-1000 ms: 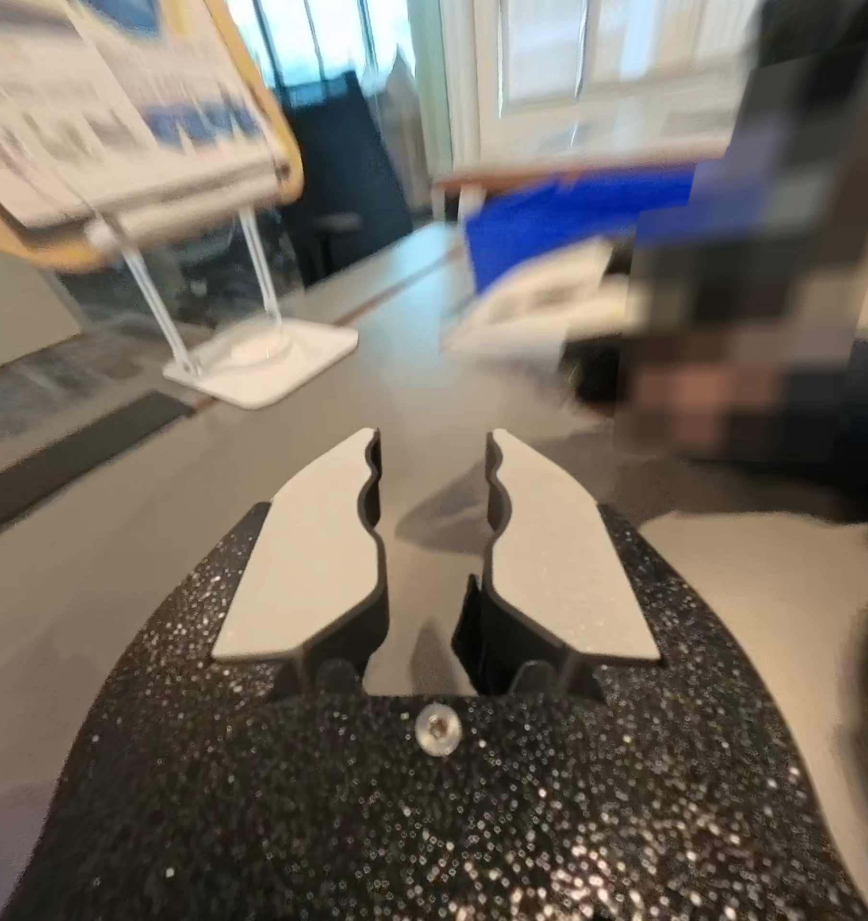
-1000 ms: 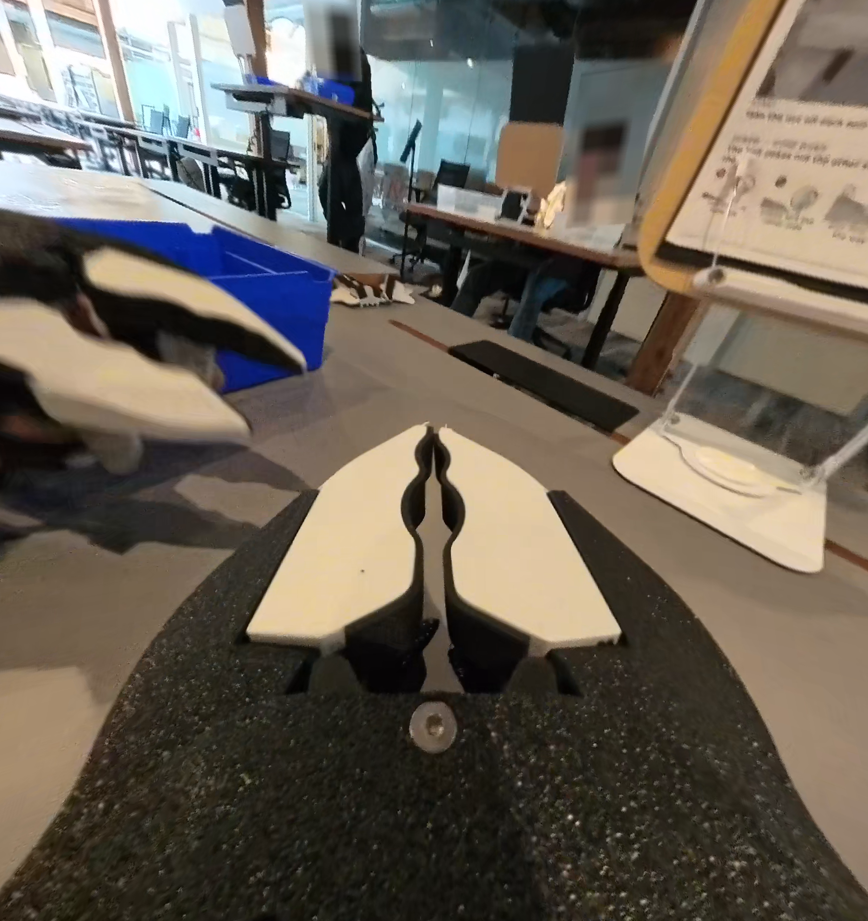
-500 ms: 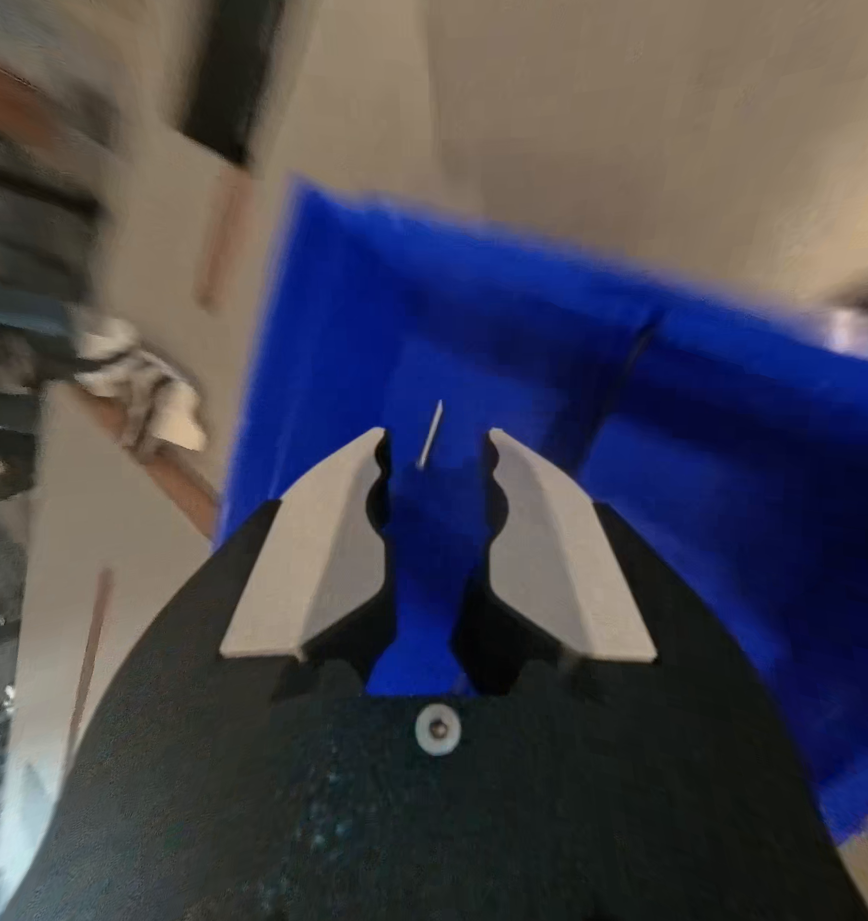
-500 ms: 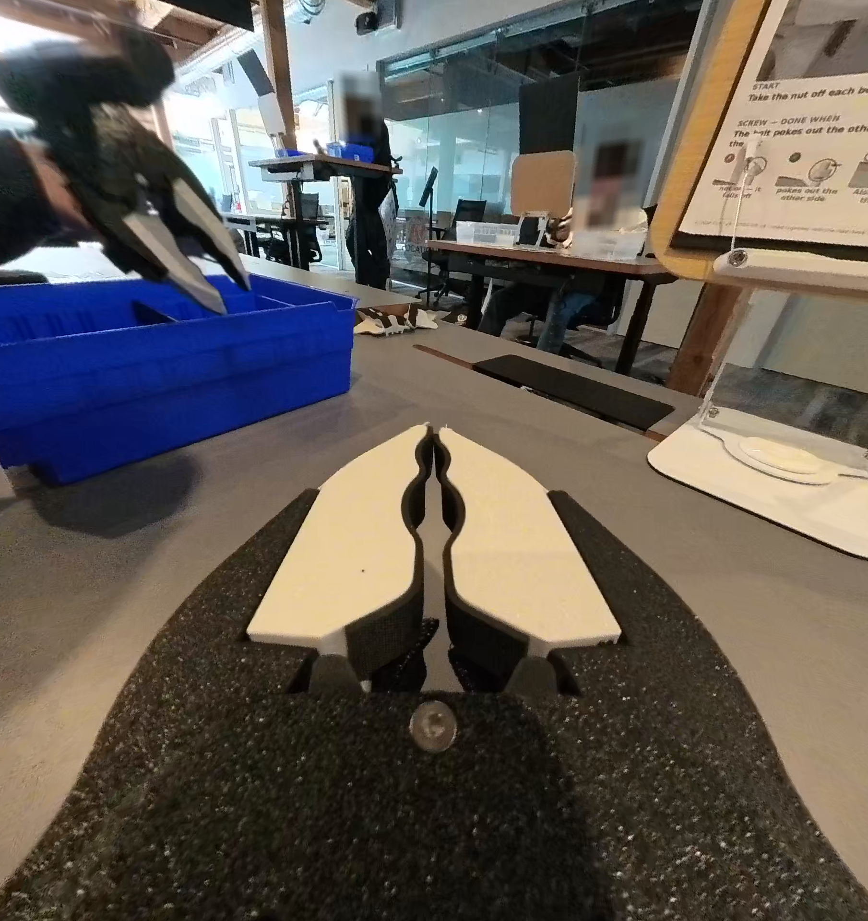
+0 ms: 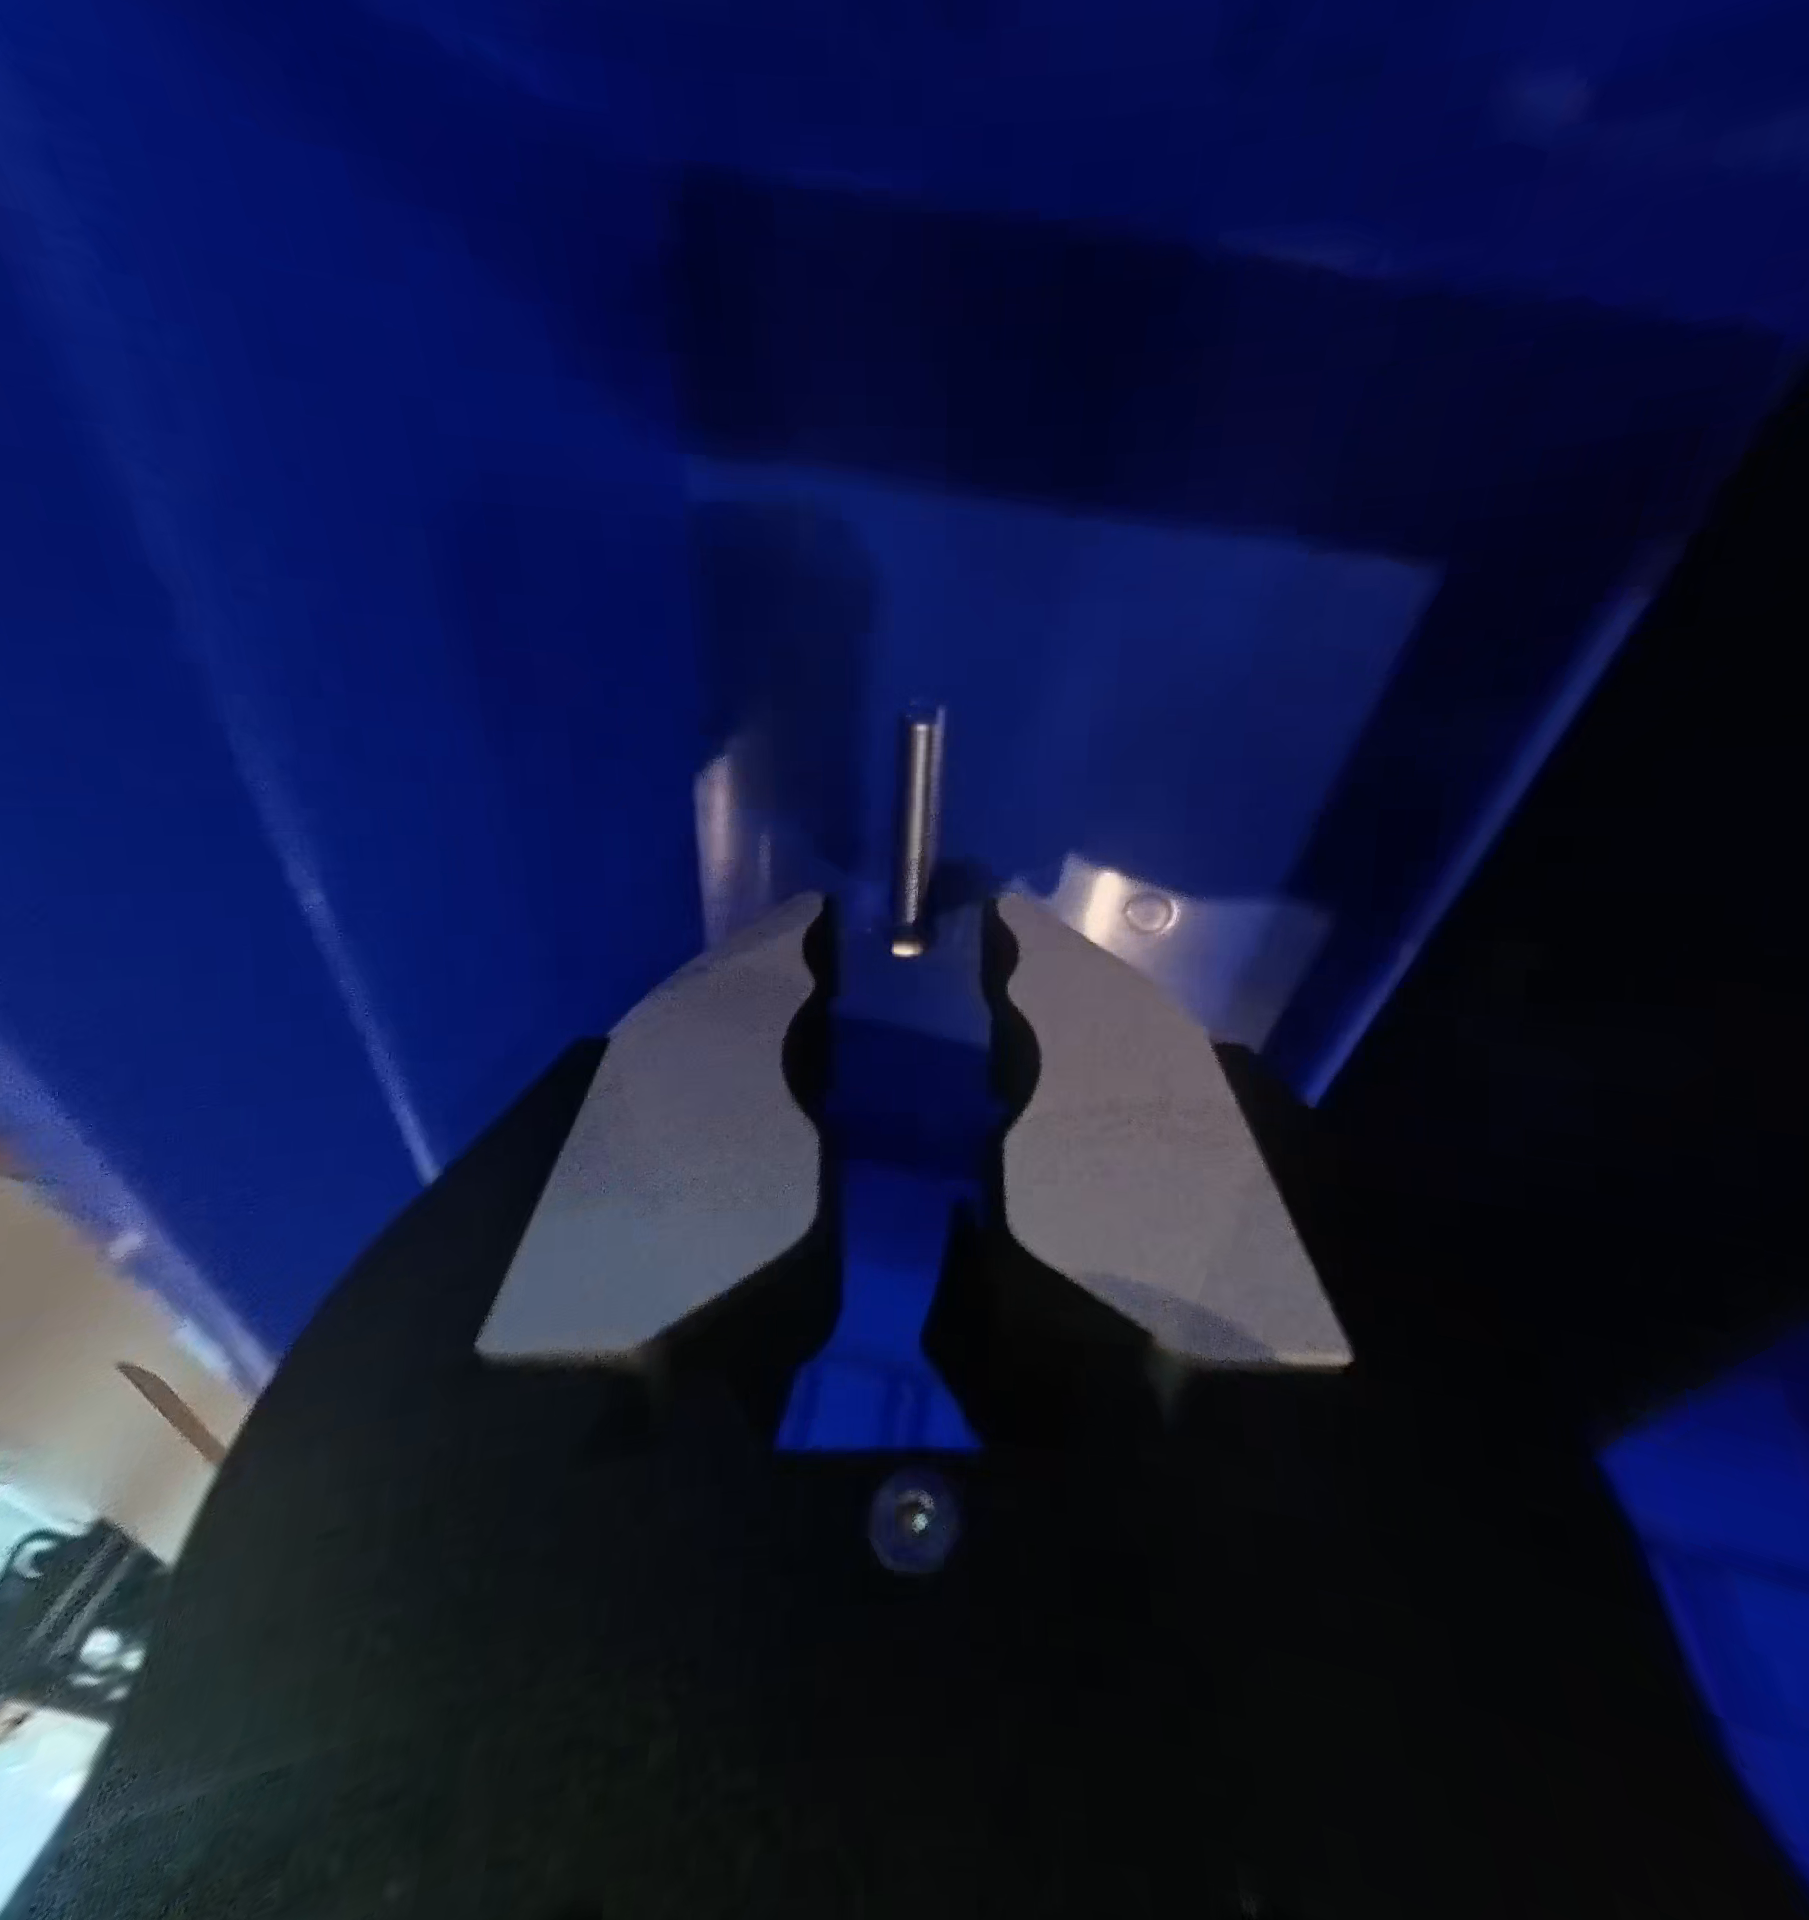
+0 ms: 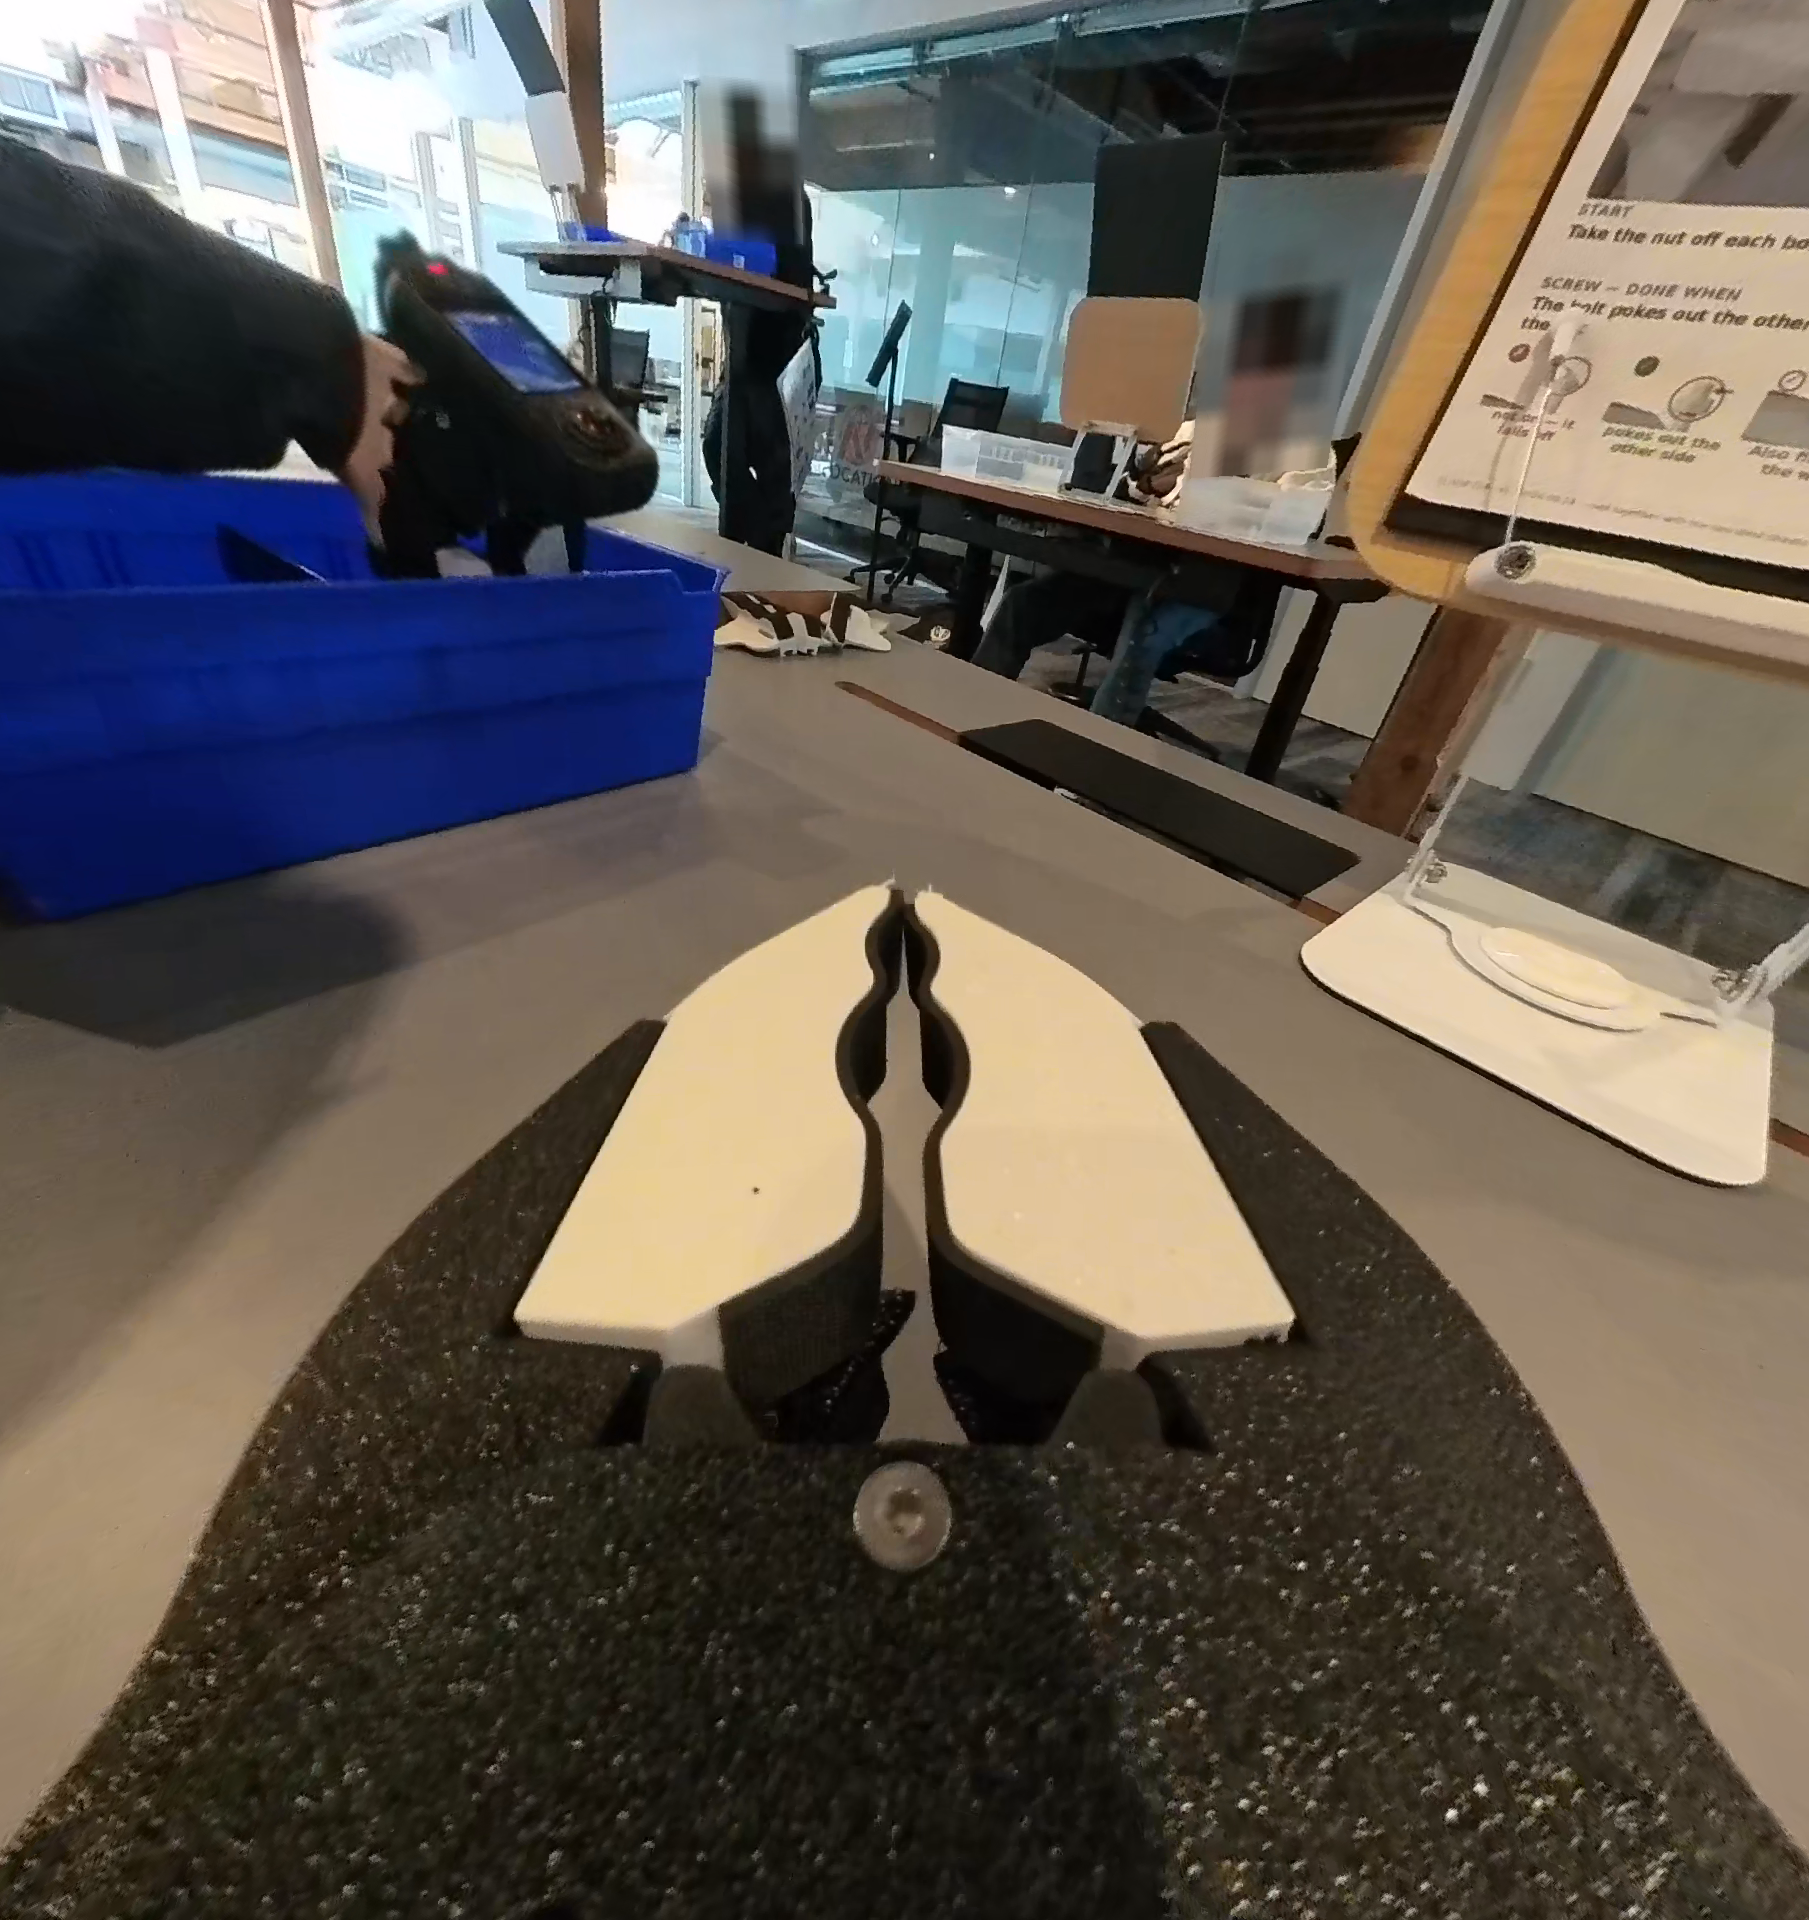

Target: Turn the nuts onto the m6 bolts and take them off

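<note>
In the left wrist view my left gripper (image 5: 905,914) is open and points down into a blue bin (image 5: 308,623). A thin metal bolt (image 5: 919,831) lies on the bin floor just ahead of the fingertips, lengthwise between them and untouched. No nut shows. In the right wrist view my right gripper (image 6: 905,891) is shut and empty, low over the grey table (image 6: 256,1091). The same blue bin (image 6: 360,707) stands at the left there, with the left gripper's black body (image 6: 505,426) dipped into it, held by a person's hand in a dark sleeve.
A white stand base (image 6: 1565,1039) carrying a board with an instruction sheet (image 6: 1658,343) stands at the right. A black mat strip (image 6: 1160,805) lies at the table's far edge. Desks and chairs fill the room behind. There is about 40 cm between the tips of the two grippers.
My left gripper swung from over the table to above the bin, then dropped deep inside it toward the bolt. My right gripper stayed shut and almost still.
</note>
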The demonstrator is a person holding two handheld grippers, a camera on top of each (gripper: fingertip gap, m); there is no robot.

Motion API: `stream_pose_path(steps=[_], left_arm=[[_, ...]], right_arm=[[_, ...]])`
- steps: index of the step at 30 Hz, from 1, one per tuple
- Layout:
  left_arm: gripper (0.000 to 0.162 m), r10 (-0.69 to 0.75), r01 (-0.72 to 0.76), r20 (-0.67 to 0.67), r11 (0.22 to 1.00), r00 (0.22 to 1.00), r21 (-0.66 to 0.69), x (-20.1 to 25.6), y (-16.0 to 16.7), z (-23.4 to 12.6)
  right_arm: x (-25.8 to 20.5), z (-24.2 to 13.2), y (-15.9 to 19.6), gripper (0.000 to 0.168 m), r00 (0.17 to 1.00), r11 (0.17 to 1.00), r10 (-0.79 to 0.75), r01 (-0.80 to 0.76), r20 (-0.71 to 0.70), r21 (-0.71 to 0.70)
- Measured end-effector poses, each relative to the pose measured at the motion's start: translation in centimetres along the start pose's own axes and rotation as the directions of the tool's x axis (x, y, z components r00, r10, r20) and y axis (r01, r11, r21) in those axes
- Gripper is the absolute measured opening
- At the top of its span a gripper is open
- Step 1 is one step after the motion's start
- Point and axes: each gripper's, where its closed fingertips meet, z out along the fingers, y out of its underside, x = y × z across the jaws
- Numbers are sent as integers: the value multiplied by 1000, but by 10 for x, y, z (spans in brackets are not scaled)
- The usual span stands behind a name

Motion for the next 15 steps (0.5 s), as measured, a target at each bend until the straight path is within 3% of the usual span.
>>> stream_pose_path(steps=[4, 7, 10, 15], left_arm=[[22, 29, -29, -3, 1000, 1000, 5, -2, 0, 8], [6, 46, -46, -11, 999, 999, 15, -1, -1, 8], [6, 6, -6, 2, 1000, 1000, 30, -1, -4, 2], [6, -125, 61, 217, 958, 968, 279, -7, -29, -64]], right_arm=[[0, 0, 0, 0, 1000, 1000, 24, -24, 11, 0], [-2, 0, 0, 0, 999, 999, 38, -38, 21, 4], [-3, 1, 2, 0, 999, 1000, 27, -27, 22, -3], [-1, -1, -3, 0, 1000, 1000, 24, -24, 11, 20]])
